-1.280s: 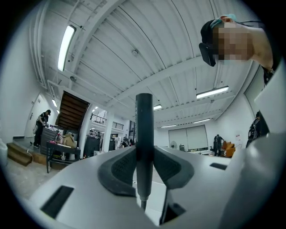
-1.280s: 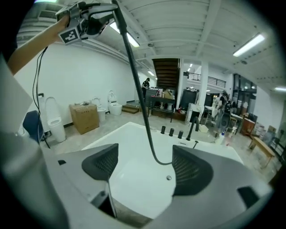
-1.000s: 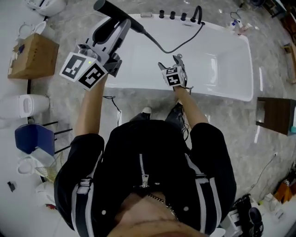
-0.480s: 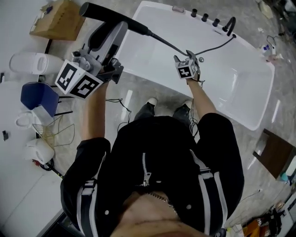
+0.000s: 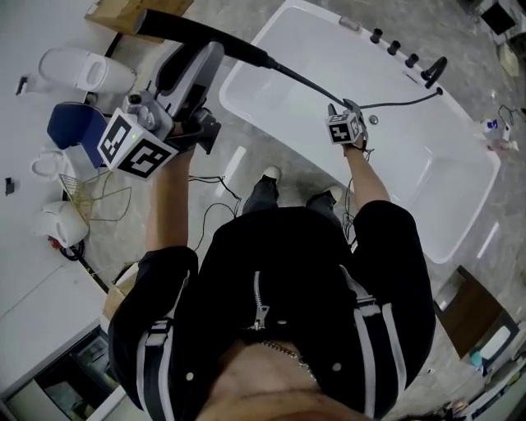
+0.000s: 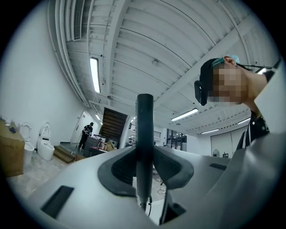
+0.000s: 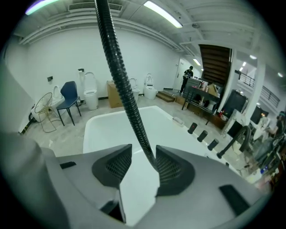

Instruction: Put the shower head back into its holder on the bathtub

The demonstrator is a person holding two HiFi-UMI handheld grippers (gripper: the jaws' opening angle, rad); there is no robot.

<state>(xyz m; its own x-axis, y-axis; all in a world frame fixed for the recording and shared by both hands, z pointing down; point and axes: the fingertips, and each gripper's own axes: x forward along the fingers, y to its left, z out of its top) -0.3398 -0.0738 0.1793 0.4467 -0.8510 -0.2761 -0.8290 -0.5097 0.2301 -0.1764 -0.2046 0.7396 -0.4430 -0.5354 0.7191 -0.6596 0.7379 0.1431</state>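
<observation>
The black shower head (image 5: 205, 39) is a long wand held up over the floor left of the white bathtub (image 5: 427, 148). My left gripper (image 5: 201, 53) is shut on it, and its handle (image 6: 144, 147) stands pinched between both pads. Its black hose (image 5: 304, 80) runs right to the tub's far rim, ending beside the black holder (image 5: 434, 70). My right gripper (image 5: 347, 108) is over the tub's near rim. The hose (image 7: 120, 85) passes between its jaws, which have just been closing. The hose lies against the right pad with a gap to the left one.
Three black taps (image 5: 394, 47) stand on the far rim next to the holder. On the floor at left are a blue chair (image 5: 74, 127), white toilets (image 5: 82, 70), a cardboard box (image 5: 123, 8) and loose cables (image 5: 209, 185). A dark wooden cabinet (image 5: 468, 308) stands at lower right.
My right gripper has moved from the tub's near edge up to the hose and narrowed its jaws round it. The left gripper has tilted, still gripping the shower head.
</observation>
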